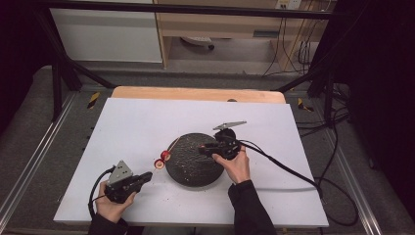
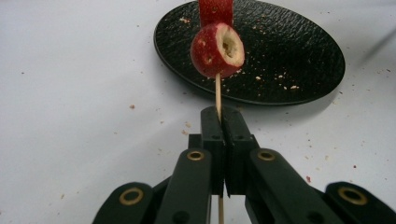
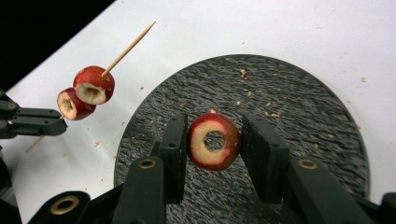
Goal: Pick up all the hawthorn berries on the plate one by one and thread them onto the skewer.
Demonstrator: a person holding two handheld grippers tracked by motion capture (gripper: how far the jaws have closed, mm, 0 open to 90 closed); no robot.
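Red fruit is what both your grippers are busy with. Your left gripper (image 1: 147, 177), near the left front of the white table (image 1: 122, 127), has its jaws clamped tight on the lower end of a wooden skewer (image 2: 217, 95). Two cored red fruits already sit on that skewer: the lower fruit (image 2: 217, 50) shows its pale hollow centre in the left gripper view, and the upper fruit (image 3: 93, 85) sits touching it just above, with the bare pointed tip of the stick rising beyond. In the high view the skewered pair hangs just left of the black plate (image 1: 193, 169), close to its rim.

Your right gripper (image 3: 215, 140) is over the plate, towards its far right side, and holds a third fruit ring (image 3: 214, 141). The left pad presses its side; on the right a slight gap seems to show between pad and fruit, yet the ring stays lifted clear of the plate, its cored hole facing the camera. Crumbs lie scattered on the plate and on the table around it.
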